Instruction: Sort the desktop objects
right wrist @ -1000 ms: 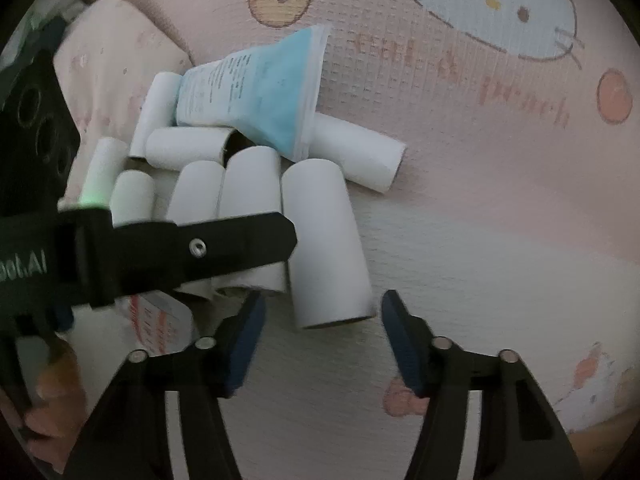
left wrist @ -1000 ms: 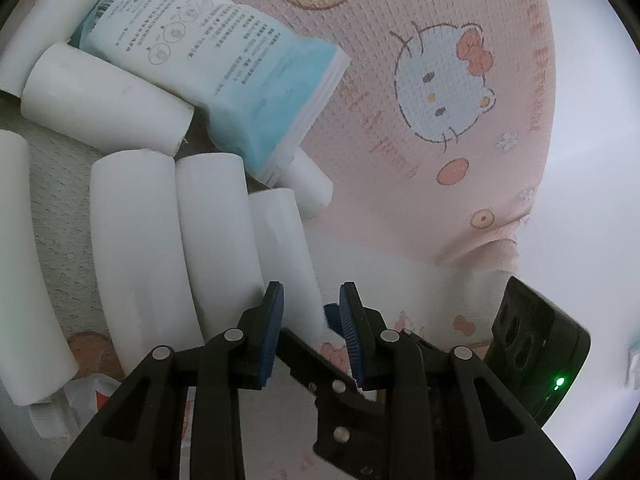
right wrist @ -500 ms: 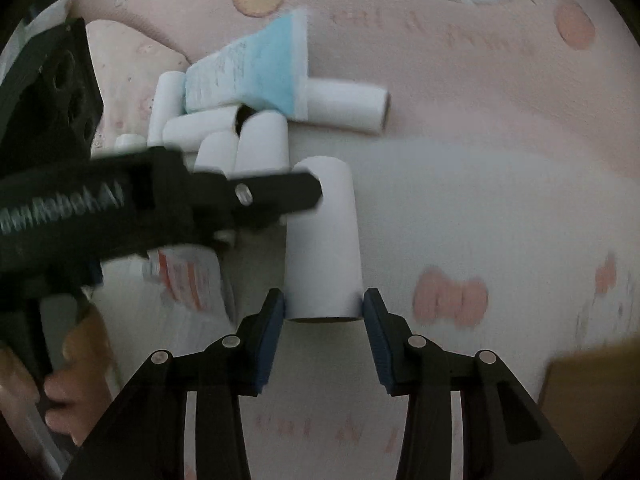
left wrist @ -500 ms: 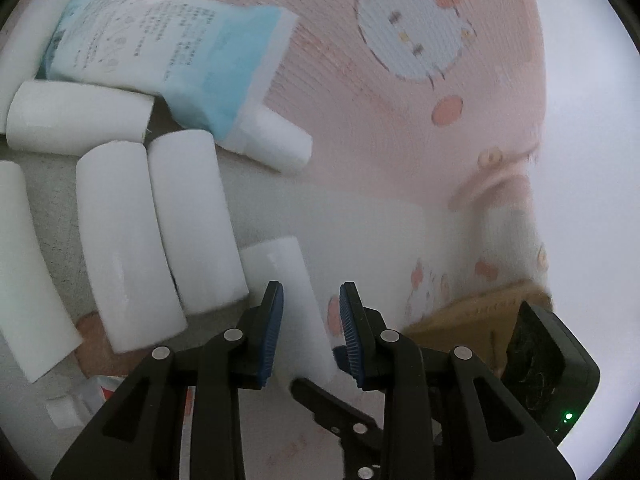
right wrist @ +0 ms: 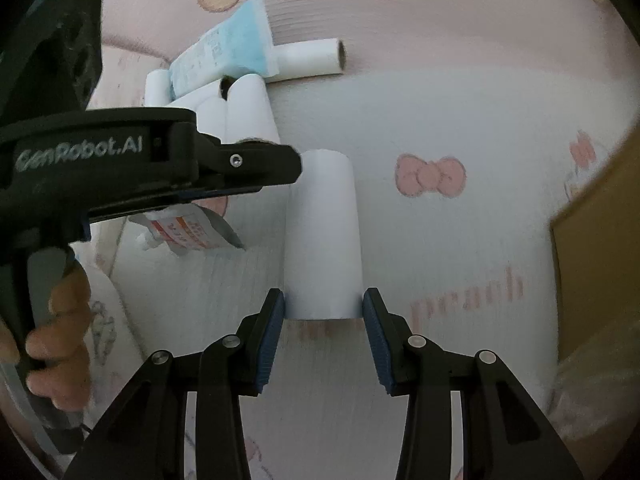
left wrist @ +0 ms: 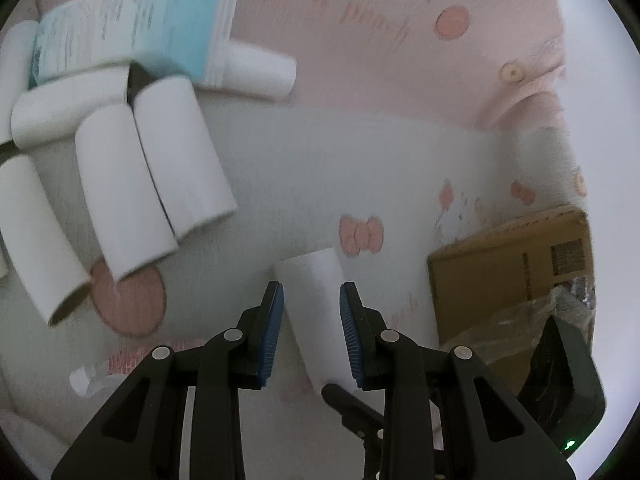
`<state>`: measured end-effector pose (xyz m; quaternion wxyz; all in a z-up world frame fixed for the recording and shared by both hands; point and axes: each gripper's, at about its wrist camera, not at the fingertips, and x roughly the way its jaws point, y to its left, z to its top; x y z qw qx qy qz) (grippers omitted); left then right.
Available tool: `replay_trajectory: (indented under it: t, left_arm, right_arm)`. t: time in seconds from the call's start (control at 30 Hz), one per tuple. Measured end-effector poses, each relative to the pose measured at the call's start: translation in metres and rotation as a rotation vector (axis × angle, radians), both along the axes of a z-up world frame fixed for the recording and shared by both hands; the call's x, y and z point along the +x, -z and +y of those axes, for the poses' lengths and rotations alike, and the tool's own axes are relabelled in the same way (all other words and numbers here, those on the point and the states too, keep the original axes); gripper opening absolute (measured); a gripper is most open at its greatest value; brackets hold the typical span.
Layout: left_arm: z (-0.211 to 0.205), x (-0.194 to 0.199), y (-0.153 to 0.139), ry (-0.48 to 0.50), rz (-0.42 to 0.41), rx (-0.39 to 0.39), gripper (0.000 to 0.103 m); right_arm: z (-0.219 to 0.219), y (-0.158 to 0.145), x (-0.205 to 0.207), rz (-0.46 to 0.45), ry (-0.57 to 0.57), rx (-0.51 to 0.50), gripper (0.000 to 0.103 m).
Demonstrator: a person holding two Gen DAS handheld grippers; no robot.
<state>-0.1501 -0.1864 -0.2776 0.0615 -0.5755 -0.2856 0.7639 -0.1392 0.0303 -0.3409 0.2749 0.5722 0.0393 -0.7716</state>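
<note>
Blue pads of the right gripper (right wrist: pixel 323 312) press on both sides of a white cardboard tube (right wrist: pixel 323 236), gripping its near end; the jaws have just been closing onto it. The tube points away from the camera over the pale, bow-printed cloth (right wrist: pixel 460 120). The left gripper (left wrist: pixel 311 318) hovers just above the same tube (left wrist: pixel 316 292), jaws partly apart and empty, the tube showing between them from above without visible contact. In the right wrist view the left gripper's black body crosses the frame from the left, with a person's hand (right wrist: pixel 56 332) wrapped around its handle.

Further off, a cluster of white tubes (left wrist: pixel 152 176) lies side by side on the cloth, well apart from the held one. A blue-and-white printed pouch (left wrist: pixel 132 36) rests across the far end of the cluster, and one more tube (left wrist: pixel 260 68) sticks out from beneath it. A red-and-white wrapper (right wrist: pixel 188 232) lies near the cluster. A brown cardboard box (left wrist: pixel 516 276) stands at the right edge, with crinkled clear plastic (left wrist: pixel 532 316) over its near corner.
</note>
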Motion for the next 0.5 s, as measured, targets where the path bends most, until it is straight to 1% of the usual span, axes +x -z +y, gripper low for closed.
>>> replay_trajectory:
  t: [0.07,0.17,0.2,0.27,0.4,0.43,0.5]
  left_arm:
    - [0.005,-0.001,0.001,0.027,-0.041,0.005,0.032]
    - [0.021,0.004,0.005,0.08,-0.126,-0.035,0.032]
    - [0.025,0.006,0.008,0.089,-0.143,-0.045,0.032]
    - [0.033,0.009,0.012,0.095,-0.18,-0.041,0.032]
    - [0.04,0.019,0.017,0.071,-0.206,0.012,0.033]
    - [0.041,0.02,0.016,0.065,-0.204,0.017,0.033]
    - [0.043,0.026,0.014,0.059,-0.175,0.04,0.033]
  right_arm:
    - [0.006,0.001,0.004,-0.014,0.012,-0.015,0.038]
    - [0.013,0.002,0.012,-0.021,0.019,-0.026,0.038]
    - [0.016,0.007,0.013,-0.023,0.024,-0.034,0.038]
    - [0.025,0.005,0.016,-0.035,0.042,-0.053,0.038]
    - [0.039,0.008,0.018,-0.069,0.079,-0.079,0.038]
    - [0.04,0.009,0.019,-0.079,0.079,-0.089,0.038]
    - [0.05,-0.002,0.02,-0.089,0.071,-0.099,0.038]
